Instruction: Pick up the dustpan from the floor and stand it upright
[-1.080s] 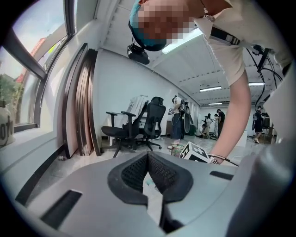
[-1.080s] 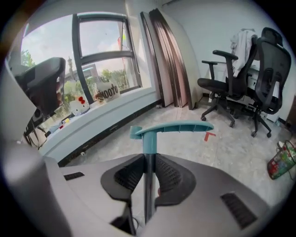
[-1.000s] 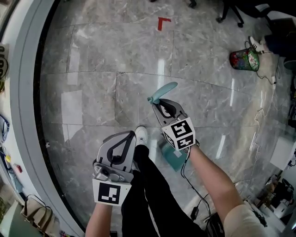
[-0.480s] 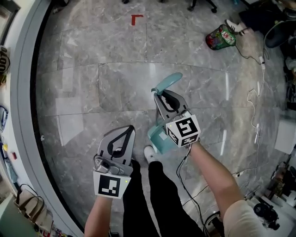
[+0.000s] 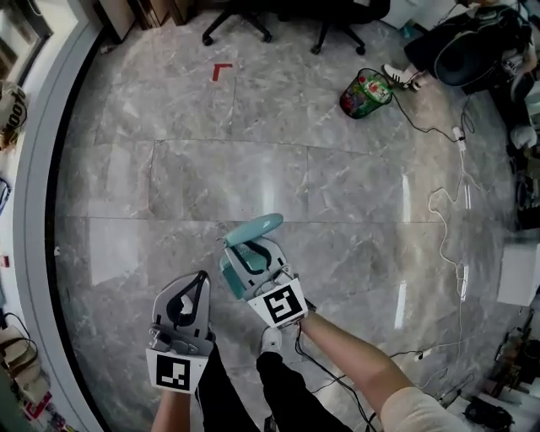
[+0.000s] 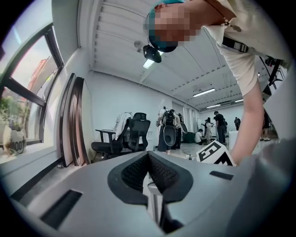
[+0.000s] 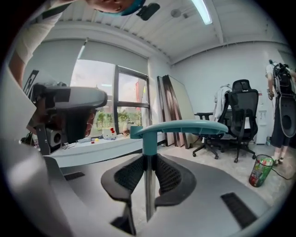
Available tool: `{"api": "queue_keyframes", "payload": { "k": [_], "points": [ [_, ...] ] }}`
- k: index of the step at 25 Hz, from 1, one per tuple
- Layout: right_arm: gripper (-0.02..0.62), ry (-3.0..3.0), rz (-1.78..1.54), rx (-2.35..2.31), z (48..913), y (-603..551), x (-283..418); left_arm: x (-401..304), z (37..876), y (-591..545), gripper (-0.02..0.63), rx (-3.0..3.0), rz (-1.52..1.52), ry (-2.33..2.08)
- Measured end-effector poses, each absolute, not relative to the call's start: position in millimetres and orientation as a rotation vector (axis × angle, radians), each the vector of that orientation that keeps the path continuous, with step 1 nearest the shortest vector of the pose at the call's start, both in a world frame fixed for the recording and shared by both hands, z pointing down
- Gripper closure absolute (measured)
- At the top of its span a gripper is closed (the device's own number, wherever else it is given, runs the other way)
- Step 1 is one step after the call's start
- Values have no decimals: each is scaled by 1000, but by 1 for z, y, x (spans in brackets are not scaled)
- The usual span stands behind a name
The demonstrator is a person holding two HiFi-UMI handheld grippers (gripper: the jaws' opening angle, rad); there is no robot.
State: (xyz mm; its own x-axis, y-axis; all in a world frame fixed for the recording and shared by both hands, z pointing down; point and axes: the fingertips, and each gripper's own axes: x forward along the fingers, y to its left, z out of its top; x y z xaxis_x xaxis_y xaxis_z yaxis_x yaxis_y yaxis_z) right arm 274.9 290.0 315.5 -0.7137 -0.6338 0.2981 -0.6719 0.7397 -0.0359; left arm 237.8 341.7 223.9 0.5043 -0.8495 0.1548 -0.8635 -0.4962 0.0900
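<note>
The dustpan has a teal handle grip (image 5: 257, 228) (image 7: 178, 127), a silver pole (image 7: 148, 185) and a teal pan (image 5: 229, 275). My right gripper (image 5: 241, 247) (image 7: 149, 159) is shut on the pole just below the grip, and the pole stands upright between its pads. In the head view the pan hangs below the gripper, mostly hidden by it, above the grey marble floor (image 5: 337, 194). My left gripper (image 5: 201, 276) (image 6: 149, 155) is held beside it to the left, shut with nothing between its jaws.
A green patterned bin (image 5: 364, 91) (image 7: 260, 170) stands at the far right, with cables (image 5: 439, 202) trailing over the floor. Office chairs (image 5: 240, 18) (image 7: 238, 118) are at the back. A curved grey ledge (image 5: 34, 211) runs along the left. The person's shoe (image 5: 270, 337) is under the grippers.
The right gripper has carried the dustpan leftward and nearer the person, still shut on the pole. The head view has tilted up and shows more of the room. The left gripper stays shut.
</note>
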Motion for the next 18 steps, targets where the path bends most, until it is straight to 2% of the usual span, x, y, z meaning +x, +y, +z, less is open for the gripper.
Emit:
{"api": "queue_keyframes", "payload": {
  "k": [4, 7, 18],
  "points": [
    [503, -2681, 165, 975, 307, 319, 285, 274, 217, 377, 595, 2588, 183, -1470],
    [503, -2719, 273, 1059, 301, 317, 296, 287, 218, 395, 595, 2629, 240, -1450],
    [503, -2617, 385, 1171, 305, 329, 333, 282, 221, 431, 595, 2566, 183, -1502]
  ]
}}
